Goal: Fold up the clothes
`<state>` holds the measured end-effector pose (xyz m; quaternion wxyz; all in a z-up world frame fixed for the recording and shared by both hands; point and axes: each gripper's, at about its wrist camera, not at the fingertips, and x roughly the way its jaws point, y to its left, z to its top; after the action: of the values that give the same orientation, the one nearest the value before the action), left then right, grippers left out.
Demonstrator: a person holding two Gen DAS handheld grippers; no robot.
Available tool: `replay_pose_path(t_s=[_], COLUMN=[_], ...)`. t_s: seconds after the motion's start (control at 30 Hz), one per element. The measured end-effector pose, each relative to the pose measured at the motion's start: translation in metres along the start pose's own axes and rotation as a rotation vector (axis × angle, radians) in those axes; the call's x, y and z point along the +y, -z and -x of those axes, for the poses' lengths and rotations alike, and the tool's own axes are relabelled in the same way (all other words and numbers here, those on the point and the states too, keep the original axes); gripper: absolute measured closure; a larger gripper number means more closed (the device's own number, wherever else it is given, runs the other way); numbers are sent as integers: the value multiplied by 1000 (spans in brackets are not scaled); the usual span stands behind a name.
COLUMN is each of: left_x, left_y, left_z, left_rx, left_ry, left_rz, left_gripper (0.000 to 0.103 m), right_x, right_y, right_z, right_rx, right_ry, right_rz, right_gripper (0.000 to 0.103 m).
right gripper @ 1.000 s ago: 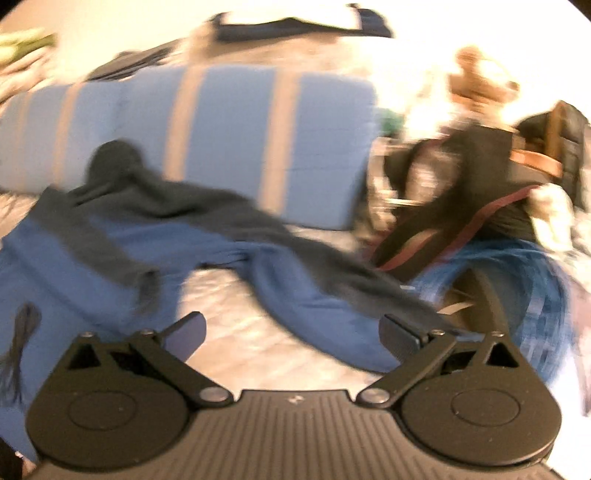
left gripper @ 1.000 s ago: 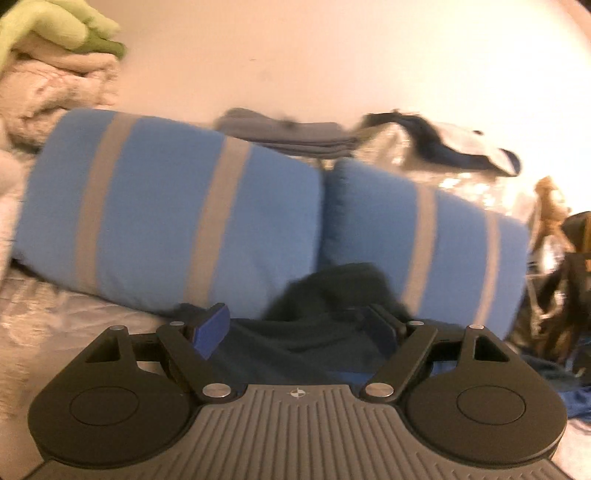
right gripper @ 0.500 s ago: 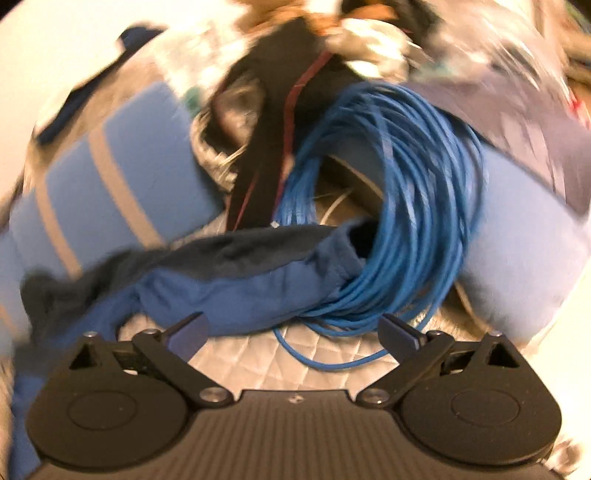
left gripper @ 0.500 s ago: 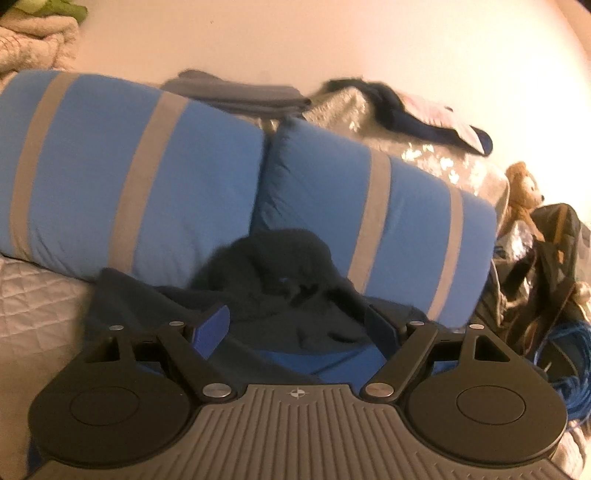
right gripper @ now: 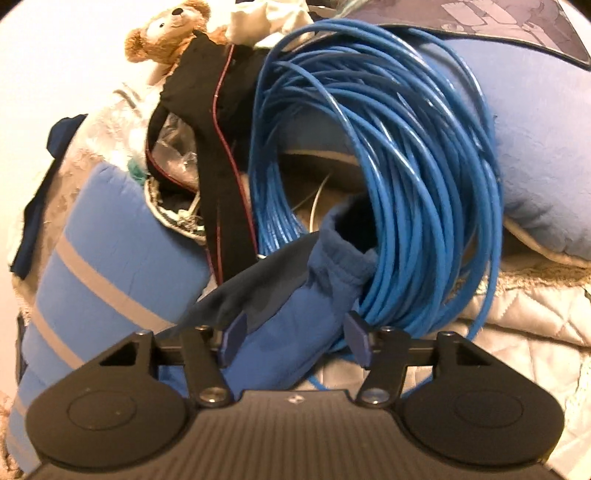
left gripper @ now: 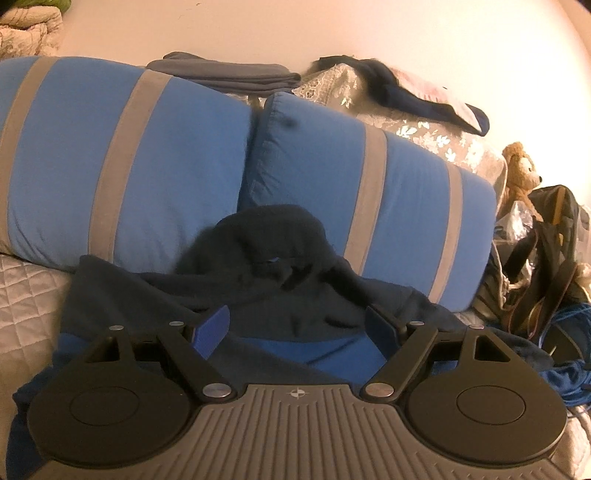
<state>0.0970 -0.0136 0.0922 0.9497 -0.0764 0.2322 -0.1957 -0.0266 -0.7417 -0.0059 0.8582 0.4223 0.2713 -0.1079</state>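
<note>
A blue and dark navy hooded top lies on the bed, its hood [left gripper: 273,240] bunched against the striped pillows. My left gripper [left gripper: 297,326] hangs open just over the top's neck area, and its pads touch no cloth that I can see. In the right wrist view the top's blue sleeve [right gripper: 291,325] runs up between the fingers of my right gripper [right gripper: 295,338]. The sleeve's cuff [right gripper: 340,254] rests against a coil of blue cable [right gripper: 406,166]. The right jaws are closing around the sleeve, and a small gap shows at the right pad.
Two blue pillows with grey stripes [left gripper: 147,166] [left gripper: 406,206] stand behind the top, with folded grey clothes [left gripper: 236,74] on them. A teddy bear [right gripper: 166,29], a black strap [right gripper: 218,155] and a pale blue cushion [right gripper: 535,155] crowd the cable. Quilted bedspread [right gripper: 517,325] lies beneath.
My right gripper rolled and dropped from the spread top to the sleeve end by the cable, and its jaws narrowed. The left gripper sank a little closer to the hood.
</note>
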Motion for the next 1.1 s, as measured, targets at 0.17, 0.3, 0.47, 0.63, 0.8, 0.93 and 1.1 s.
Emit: replay_pose_path(t_s=[0.17,0.3,0.47,0.63,0.8,0.93,1.1], left_x=[1,2,6,9,11,15,18], left_y=[1,3,3,3,2,2,5], left_z=[-6,-11,-16,-15,-9,-7,-13], left_rx=[8,16,21,18,1,1,52], left_ry=[1,-1,-5,-2,-5,-4,46], left_rz=[4,2,19,38,44,71,107], left_gripper=[22,22,22,22,22,22,22], right_x=[1,0,27,104,220,291,330], right_y=[-4,-7,-9,-4,42,122,251], right_z=[-18,-29,-26,-17,-7,-1,-7], right_rx=[-34,-47,-103,-176,-214,-163,24], right_ry=[101,150,155,98,-38,-205,-422], right_rz=[15,28,168,447,825,1088,1348], right_gripper=[55,78,96,97,99,99,99])
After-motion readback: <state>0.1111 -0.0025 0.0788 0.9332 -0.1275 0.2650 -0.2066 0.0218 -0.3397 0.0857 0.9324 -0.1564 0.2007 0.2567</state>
